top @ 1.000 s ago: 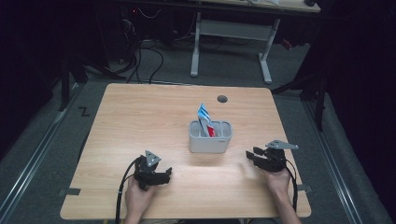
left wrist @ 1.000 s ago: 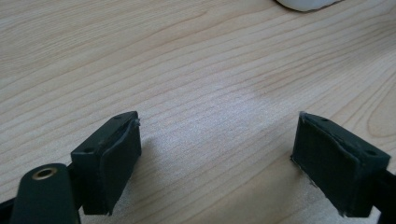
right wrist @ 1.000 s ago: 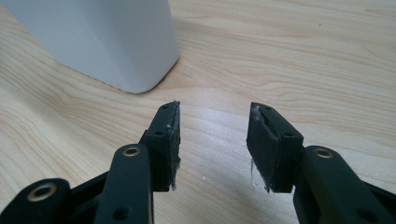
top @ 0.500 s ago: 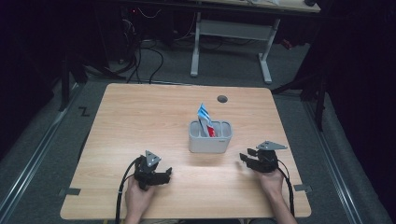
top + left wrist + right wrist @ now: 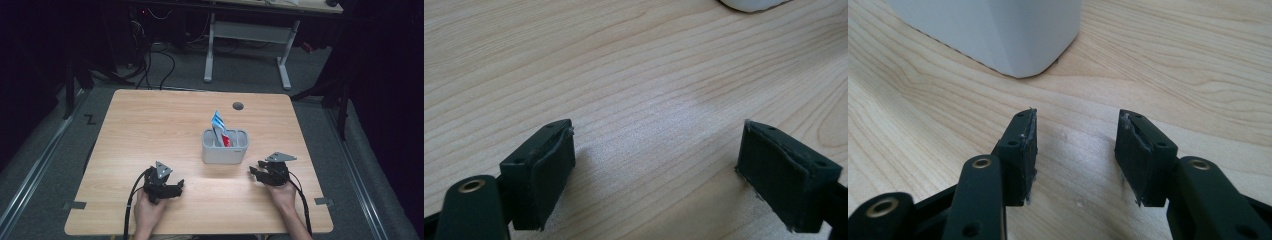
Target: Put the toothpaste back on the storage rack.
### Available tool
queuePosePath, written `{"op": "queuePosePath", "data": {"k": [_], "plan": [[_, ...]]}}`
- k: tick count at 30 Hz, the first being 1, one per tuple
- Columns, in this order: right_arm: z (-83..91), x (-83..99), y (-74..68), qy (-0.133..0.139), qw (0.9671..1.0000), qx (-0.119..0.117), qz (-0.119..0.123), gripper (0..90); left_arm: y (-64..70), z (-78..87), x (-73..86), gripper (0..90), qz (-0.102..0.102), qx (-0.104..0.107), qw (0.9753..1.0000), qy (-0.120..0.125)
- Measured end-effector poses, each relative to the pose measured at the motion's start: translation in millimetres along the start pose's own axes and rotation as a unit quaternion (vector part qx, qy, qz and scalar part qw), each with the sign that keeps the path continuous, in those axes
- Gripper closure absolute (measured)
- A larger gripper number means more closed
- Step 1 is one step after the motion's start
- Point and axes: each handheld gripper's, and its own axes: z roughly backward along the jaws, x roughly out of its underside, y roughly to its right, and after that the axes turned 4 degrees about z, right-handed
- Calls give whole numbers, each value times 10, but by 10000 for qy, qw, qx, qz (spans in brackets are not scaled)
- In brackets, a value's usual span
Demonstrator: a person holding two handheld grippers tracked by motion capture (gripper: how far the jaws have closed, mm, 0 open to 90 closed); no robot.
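A grey two-compartment holder (image 5: pixel 225 146) stands just right of centre in the high view, its long axis running left to right across the frame. A blue-and-white packet (image 5: pixel 218 124) rises from it, tilted toward the upper left, with something red (image 5: pixel 226 141) beside it. The right gripper view shows the holder's rounded white corner (image 5: pixel 998 30) close up at the top. The left gripper (image 5: pixel 177 187) is spread wide and empty; the right gripper (image 5: pixel 254 168) is parted less and also empty.
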Motion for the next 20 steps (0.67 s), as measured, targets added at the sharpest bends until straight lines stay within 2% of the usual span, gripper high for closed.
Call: {"op": "queuePosePath", "data": {"k": [4,6,14,20], "plan": [[-15,-13,-31,-16,10000,54,48,497,1,0,0,157,3,-1,10000,1],[-24,-17,-65,-52,9996,145,216,479,1,0,0,157,5,-2,10000,2],[-34,-25,-72,-87,9996,186,183,411,1,-1,0,157,6,-3,10000,1],[-38,-28,-81,-93,9996,170,190,396,1,-1,0,157,10,-2,10000,1]]}}
